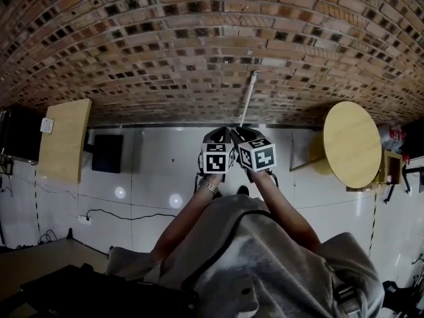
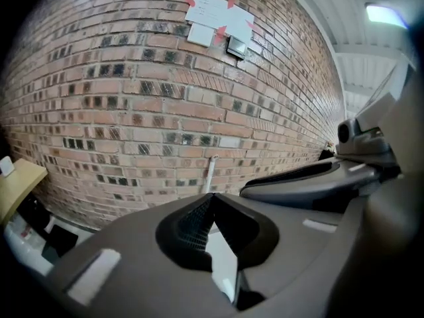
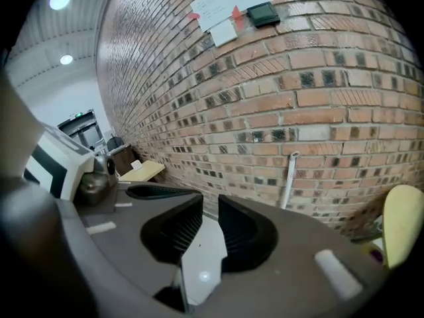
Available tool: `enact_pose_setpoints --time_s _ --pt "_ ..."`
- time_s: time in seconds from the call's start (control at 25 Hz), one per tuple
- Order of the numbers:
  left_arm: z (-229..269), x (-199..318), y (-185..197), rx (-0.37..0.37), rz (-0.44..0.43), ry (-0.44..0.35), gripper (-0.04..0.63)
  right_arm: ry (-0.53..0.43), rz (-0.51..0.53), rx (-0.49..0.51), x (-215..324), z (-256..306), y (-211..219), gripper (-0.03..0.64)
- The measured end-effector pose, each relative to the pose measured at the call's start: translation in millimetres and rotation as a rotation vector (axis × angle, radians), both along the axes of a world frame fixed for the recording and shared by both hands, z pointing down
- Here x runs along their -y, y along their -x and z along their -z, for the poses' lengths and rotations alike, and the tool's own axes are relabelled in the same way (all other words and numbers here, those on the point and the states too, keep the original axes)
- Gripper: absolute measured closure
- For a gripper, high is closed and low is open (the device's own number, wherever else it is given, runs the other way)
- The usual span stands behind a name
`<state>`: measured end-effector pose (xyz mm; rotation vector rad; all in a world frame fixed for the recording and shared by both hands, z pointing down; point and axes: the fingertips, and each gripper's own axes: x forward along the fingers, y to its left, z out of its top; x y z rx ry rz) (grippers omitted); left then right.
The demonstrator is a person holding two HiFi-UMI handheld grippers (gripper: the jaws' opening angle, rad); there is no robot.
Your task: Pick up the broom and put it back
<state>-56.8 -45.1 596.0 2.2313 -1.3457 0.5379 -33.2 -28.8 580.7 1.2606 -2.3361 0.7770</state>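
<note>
The broom's pale handle leans upright against the brick wall, straight ahead of both grippers; its head is hidden behind them. The same handle shows in the left gripper view just above the jaw tips, and the handle stands right of the jaws in the right gripper view. My left gripper has its jaws meeting at the tip with nothing between them. My right gripper, close beside it, shows a narrow gap with only floor behind. Neither touches the broom.
A rectangular wooden table stands at the left by the wall, with a black box beside it. A round wooden table stands at the right. A black cable lies on the white tiled floor. Papers are taped high on the wall.
</note>
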Motion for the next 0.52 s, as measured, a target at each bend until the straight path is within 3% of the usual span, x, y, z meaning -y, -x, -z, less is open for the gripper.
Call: enact_pose_setpoints --time_s 0.52 --pt "6 -4 -32 0.011 -0.026 -0.007 0.601 0.006 -0.037 0.028 0 0 -34 0.555"
